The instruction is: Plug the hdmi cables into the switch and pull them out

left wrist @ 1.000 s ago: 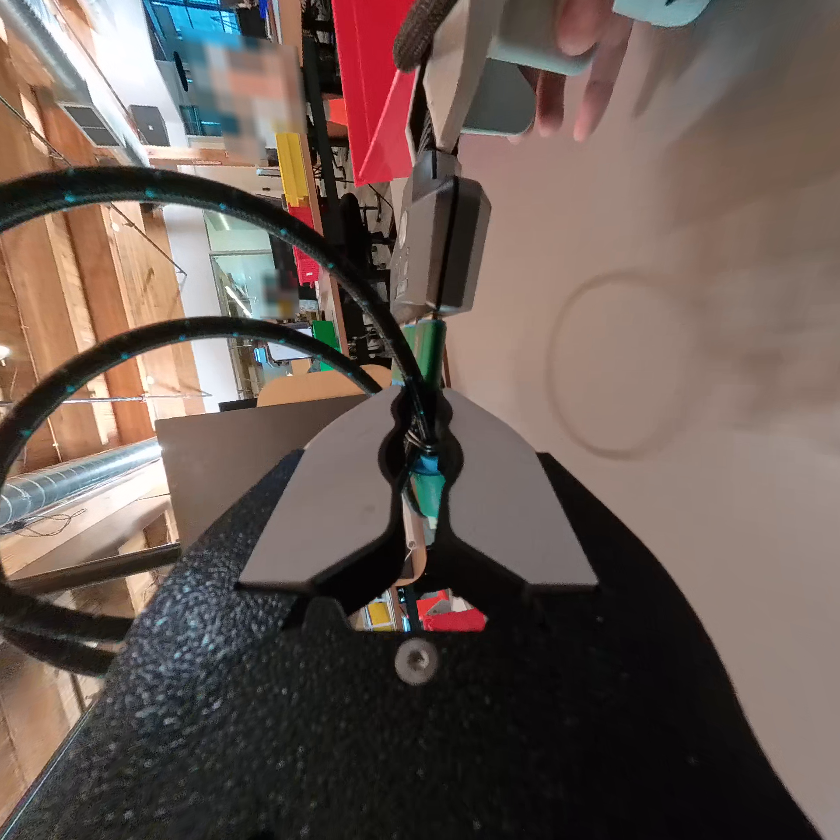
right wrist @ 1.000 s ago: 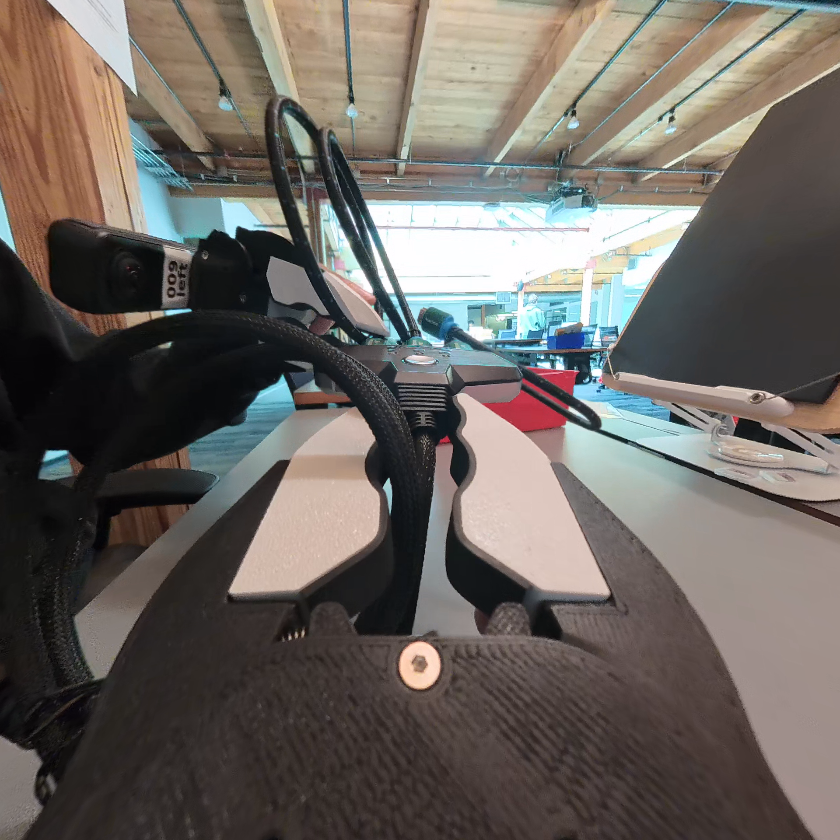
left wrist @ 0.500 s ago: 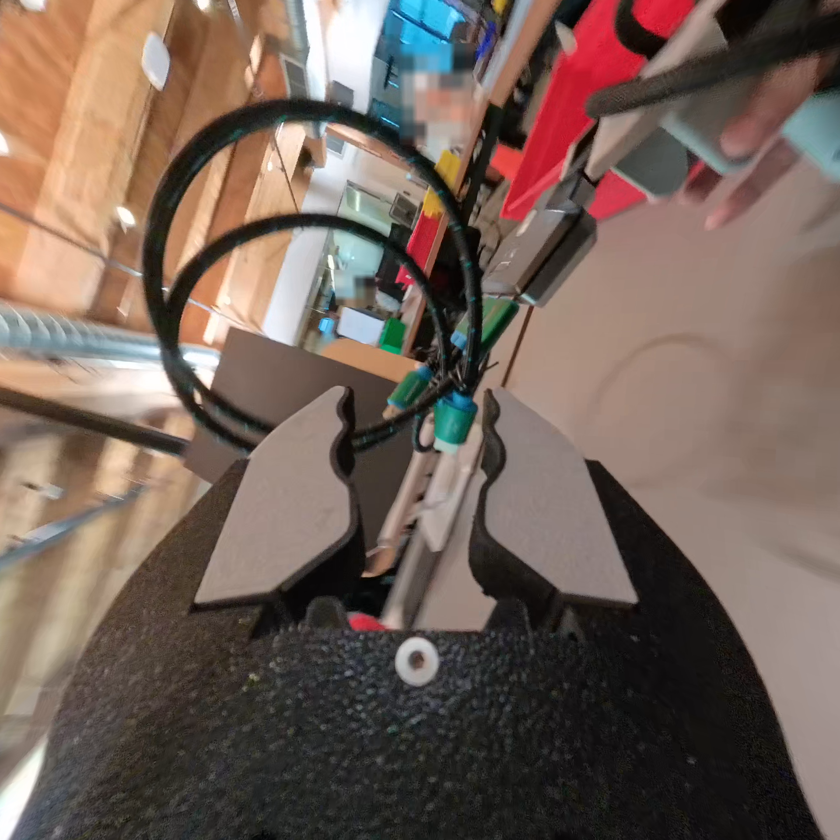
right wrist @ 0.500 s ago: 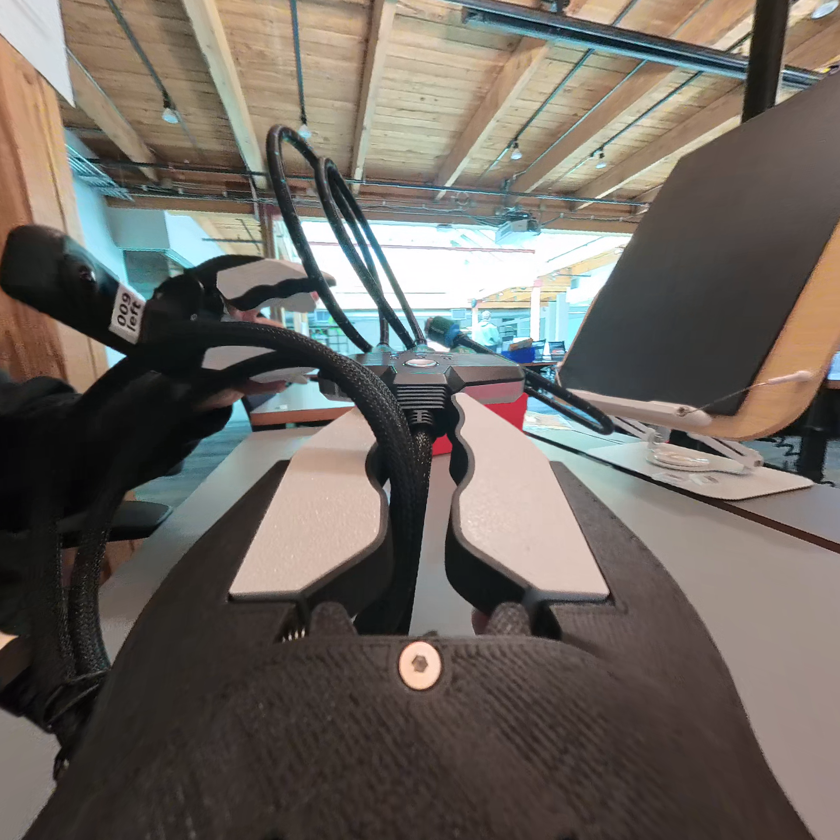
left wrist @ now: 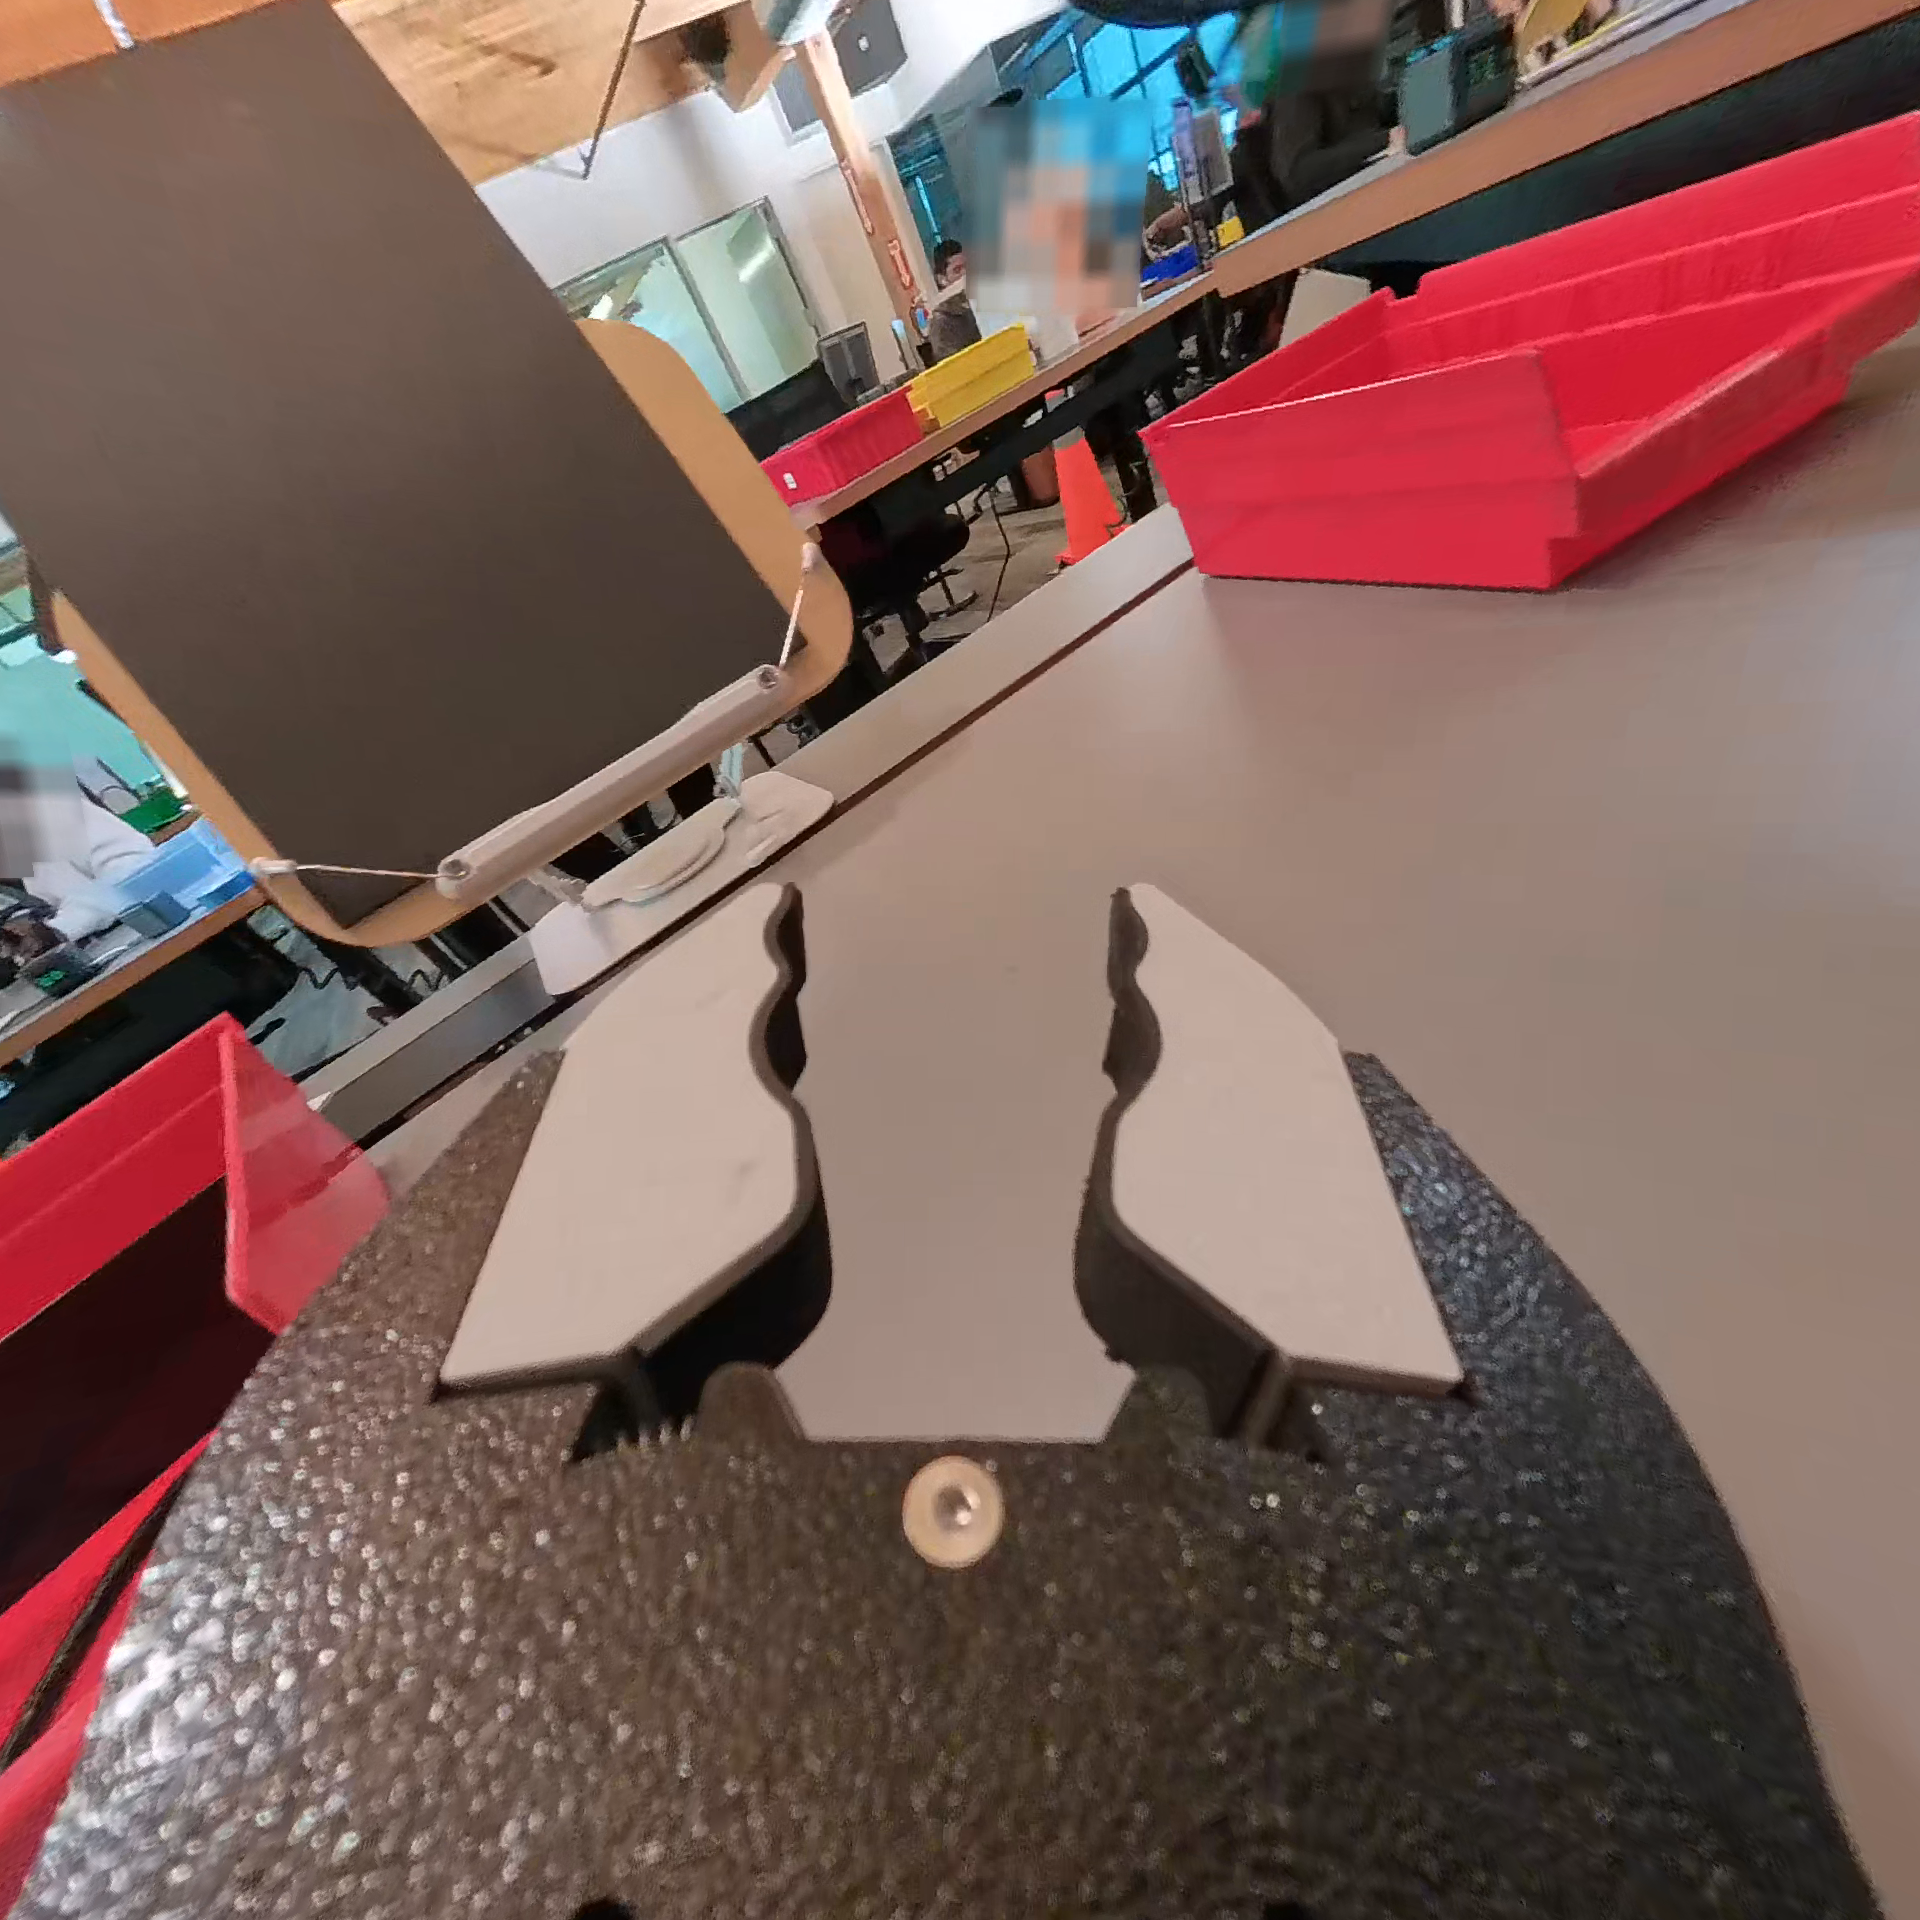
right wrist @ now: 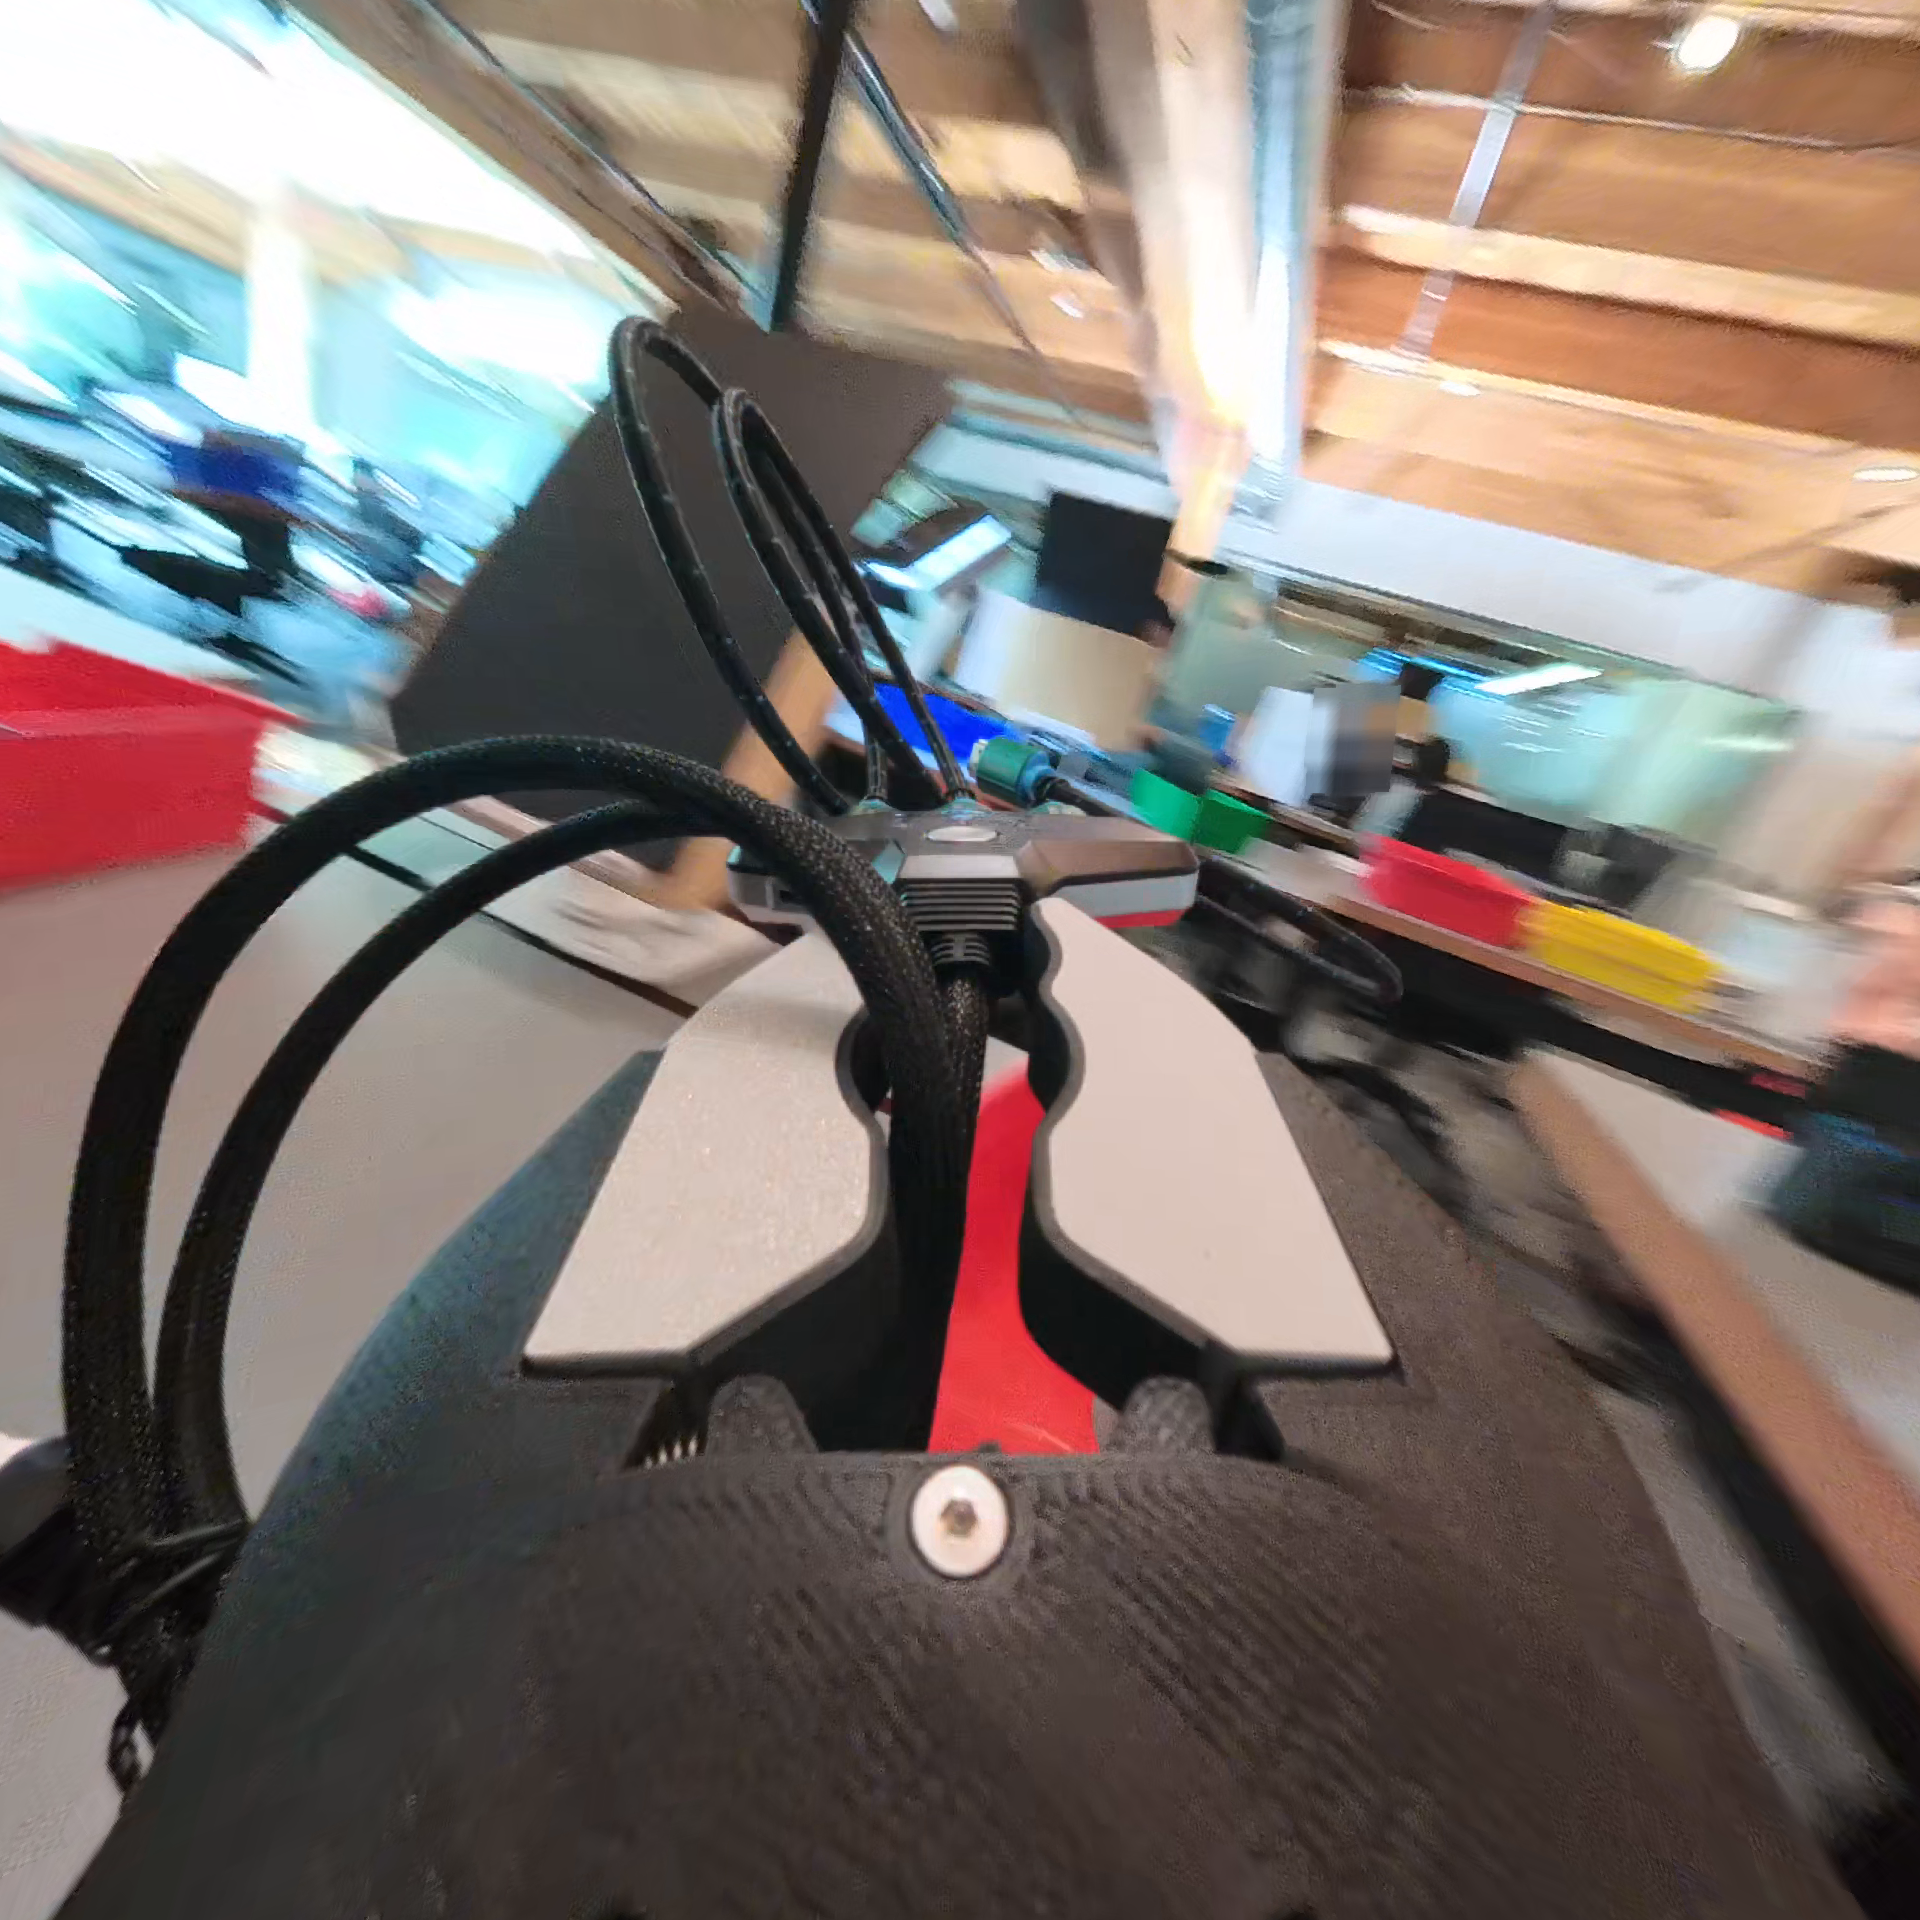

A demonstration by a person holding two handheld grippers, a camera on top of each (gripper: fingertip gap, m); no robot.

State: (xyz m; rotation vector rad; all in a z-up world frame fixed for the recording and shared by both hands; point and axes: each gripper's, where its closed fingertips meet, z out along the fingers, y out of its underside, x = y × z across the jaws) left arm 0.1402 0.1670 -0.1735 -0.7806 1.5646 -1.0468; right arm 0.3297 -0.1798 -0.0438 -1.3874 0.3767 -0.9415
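Note:
My right gripper (right wrist: 961,966) is shut on the thick braided cable (right wrist: 312,862) just behind the dark grey switch (right wrist: 1091,868) and holds the switch up off the table. Two thin black HDMI cables (right wrist: 665,520) rise in loops from the switch's far side. A green plug (right wrist: 1003,769) shows beside them; I cannot tell whether it is seated. The right wrist view is blurred by motion. My left gripper (left wrist: 956,914) is open and empty, low over the grey table (left wrist: 1455,831). No cable or switch shows in the left wrist view.
A dark board on a white stand (left wrist: 343,499) stands at the table's far left. A red bin (left wrist: 1507,457) sits at the far right and another red bin (left wrist: 125,1195) is close on the left. People and more tables are behind.
My left gripper let go of the green plug, opened wide and swung away to face the table. My right gripper turned with the switch still in it.

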